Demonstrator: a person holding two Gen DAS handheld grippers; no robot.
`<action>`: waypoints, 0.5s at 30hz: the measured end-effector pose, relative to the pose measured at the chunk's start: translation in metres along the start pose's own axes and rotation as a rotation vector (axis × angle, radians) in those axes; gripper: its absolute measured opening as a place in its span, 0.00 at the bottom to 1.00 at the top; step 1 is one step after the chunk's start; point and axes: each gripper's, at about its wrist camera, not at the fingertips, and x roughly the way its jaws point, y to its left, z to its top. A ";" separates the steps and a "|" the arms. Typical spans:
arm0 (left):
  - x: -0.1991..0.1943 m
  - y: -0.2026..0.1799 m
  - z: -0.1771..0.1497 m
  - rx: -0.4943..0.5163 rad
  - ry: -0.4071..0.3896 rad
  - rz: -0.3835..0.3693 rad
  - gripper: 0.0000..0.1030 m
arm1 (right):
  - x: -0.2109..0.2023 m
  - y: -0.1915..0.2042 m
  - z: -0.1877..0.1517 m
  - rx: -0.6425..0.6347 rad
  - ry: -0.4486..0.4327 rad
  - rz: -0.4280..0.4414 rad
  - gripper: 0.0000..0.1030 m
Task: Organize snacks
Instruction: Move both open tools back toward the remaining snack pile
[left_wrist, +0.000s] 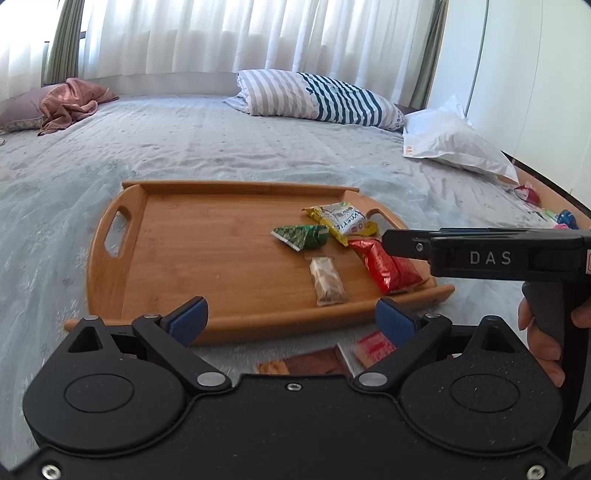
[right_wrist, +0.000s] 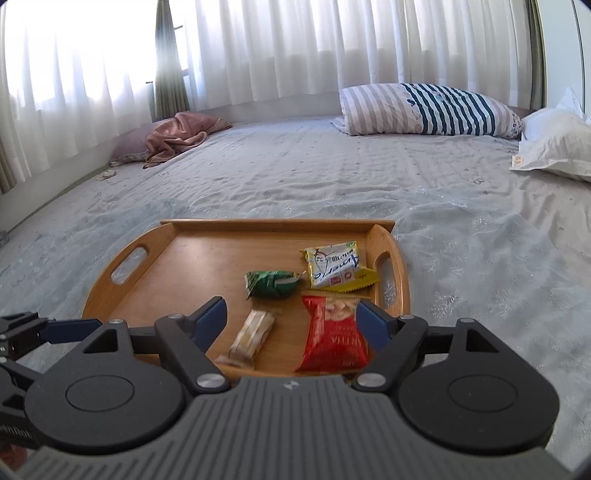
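Note:
A wooden tray (left_wrist: 207, 266) (right_wrist: 207, 258) lies on the bed. On its right half lie a yellow packet (left_wrist: 343, 219) (right_wrist: 338, 267), a green packet (left_wrist: 301, 236) (right_wrist: 271, 283), a clear-wrapped beige bar (left_wrist: 327, 280) (right_wrist: 251, 336) and a red packet (left_wrist: 384, 266) (right_wrist: 332, 336). A brown packet (left_wrist: 303, 363) and a small red-and-white packet (left_wrist: 373, 347) lie on the sheet in front of the tray, under my open left gripper (left_wrist: 291, 321). My right gripper (right_wrist: 291, 325) is open and empty above the tray's near edge; its side shows in the left wrist view (left_wrist: 480, 254).
The bed (left_wrist: 221, 147) is covered by a pale patterned sheet. A striped pillow (left_wrist: 314, 96) and a white pillow (left_wrist: 454, 144) lie at the far right, a pink cloth (left_wrist: 70, 103) at the far left. Small items (left_wrist: 546, 210) lie at the bed's right edge. Curtains hang behind.

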 end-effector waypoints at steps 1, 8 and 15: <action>-0.004 0.001 -0.003 -0.007 -0.001 0.000 0.95 | -0.003 0.002 -0.004 -0.005 -0.003 0.001 0.85; -0.026 0.010 -0.027 0.014 -0.027 0.055 0.97 | -0.022 0.009 -0.023 -0.030 -0.012 0.019 0.86; -0.037 0.021 -0.048 0.010 -0.011 0.077 0.97 | -0.035 0.017 -0.046 -0.049 -0.030 0.027 0.88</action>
